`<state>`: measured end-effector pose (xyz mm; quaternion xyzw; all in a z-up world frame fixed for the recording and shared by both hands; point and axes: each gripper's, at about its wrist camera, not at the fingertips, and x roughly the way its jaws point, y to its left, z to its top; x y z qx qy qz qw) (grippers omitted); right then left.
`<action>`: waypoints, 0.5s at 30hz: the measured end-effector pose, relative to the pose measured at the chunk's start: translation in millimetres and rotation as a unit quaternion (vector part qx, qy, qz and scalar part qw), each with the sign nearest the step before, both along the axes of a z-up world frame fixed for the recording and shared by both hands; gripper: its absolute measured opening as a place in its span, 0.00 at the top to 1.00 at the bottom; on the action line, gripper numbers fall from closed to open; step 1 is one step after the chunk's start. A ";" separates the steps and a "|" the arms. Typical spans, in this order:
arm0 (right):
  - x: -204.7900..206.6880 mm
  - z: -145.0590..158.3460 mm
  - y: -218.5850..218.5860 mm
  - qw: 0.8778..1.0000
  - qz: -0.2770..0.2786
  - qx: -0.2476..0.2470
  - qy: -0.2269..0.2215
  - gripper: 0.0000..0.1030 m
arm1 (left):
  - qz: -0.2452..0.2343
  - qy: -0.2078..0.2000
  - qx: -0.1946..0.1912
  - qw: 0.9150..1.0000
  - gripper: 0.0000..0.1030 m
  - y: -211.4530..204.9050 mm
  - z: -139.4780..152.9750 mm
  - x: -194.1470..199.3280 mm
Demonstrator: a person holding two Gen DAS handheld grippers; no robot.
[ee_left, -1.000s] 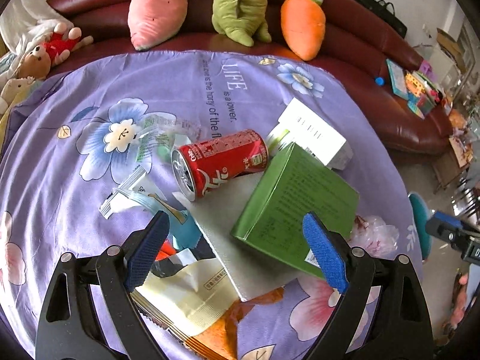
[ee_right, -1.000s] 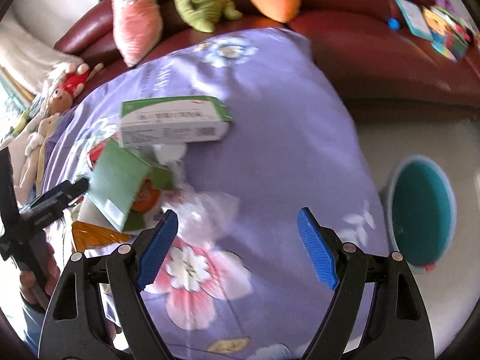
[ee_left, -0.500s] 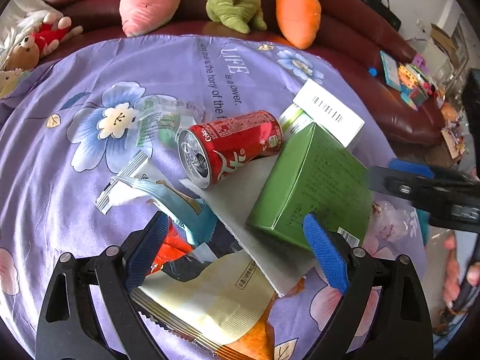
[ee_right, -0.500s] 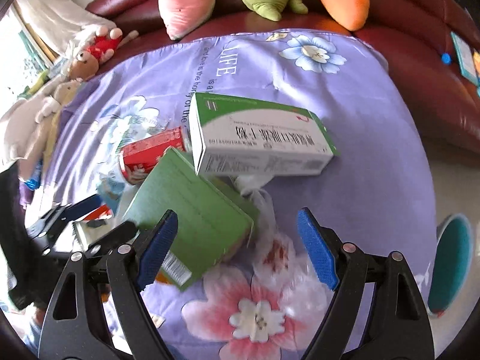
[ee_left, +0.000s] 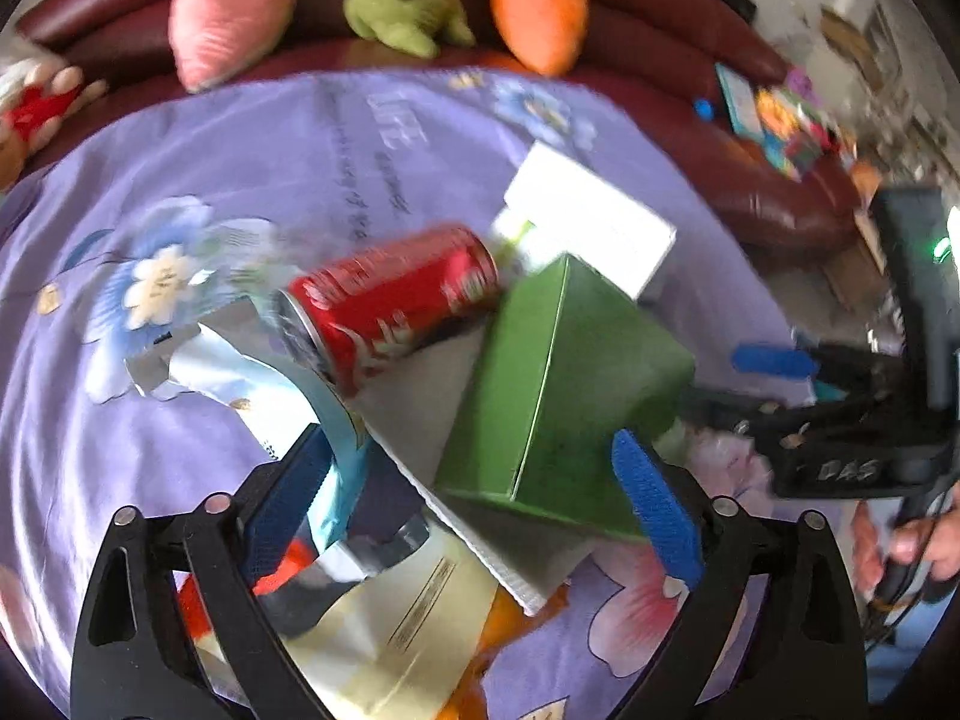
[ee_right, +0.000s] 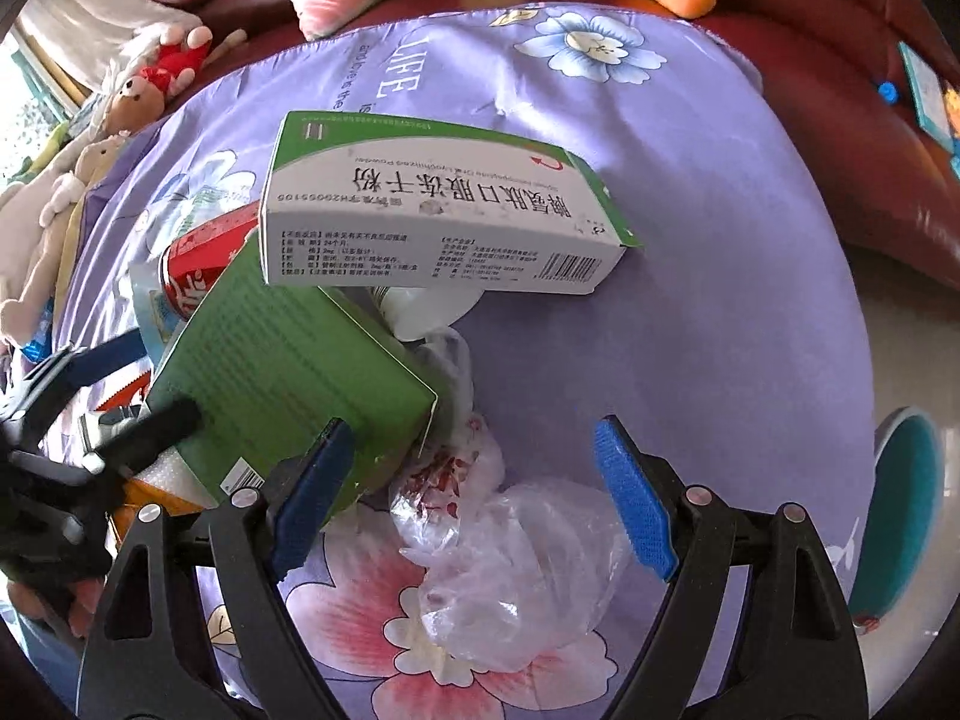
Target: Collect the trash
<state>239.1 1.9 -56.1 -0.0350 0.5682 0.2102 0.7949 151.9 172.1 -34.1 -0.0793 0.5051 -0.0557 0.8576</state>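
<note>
Right wrist, right tool [ee_right: 474,492] open, above plastic bag [ee_right: 516,564]

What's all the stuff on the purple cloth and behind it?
Can: one, red, lying on its side mid-cloth.
Green box: one, beside the can, leaning on grey card.
White box: one, white and green, behind the green box.
Plastic bag: one, clear, crumpled, between the right tongs' tips.
Wrappers: several, cream, silver, blue, orange, near edge.
Plush toys: pink, green, orange, on the red sofa.
Left tongs: open, empty.
Right tongs: open, over the bag.
</note>
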 end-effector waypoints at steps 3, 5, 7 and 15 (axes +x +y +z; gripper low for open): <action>0.6 -2.3 -6.9 1.000 0.002 0.017 0.012 0.24 | -0.022 0.015 -0.024 0.999 0.03 -5.9 -8.3 8.7; 0.7 -2.5 -13.6 1.000 -0.002 0.023 0.014 0.24 | -0.035 0.012 -0.027 0.999 0.03 -11.5 -8.6 12.1; -0.4 -1.3 -24.4 0.999 -0.011 0.036 0.017 0.24 | -0.050 0.010 -0.035 0.998 0.12 -18.8 -7.9 12.6; -11.1 0.3 -73.2 0.996 -0.053 0.067 0.017 0.24 | -0.090 -0.021 -0.006 0.996 0.53 -55.6 14.8 -2.3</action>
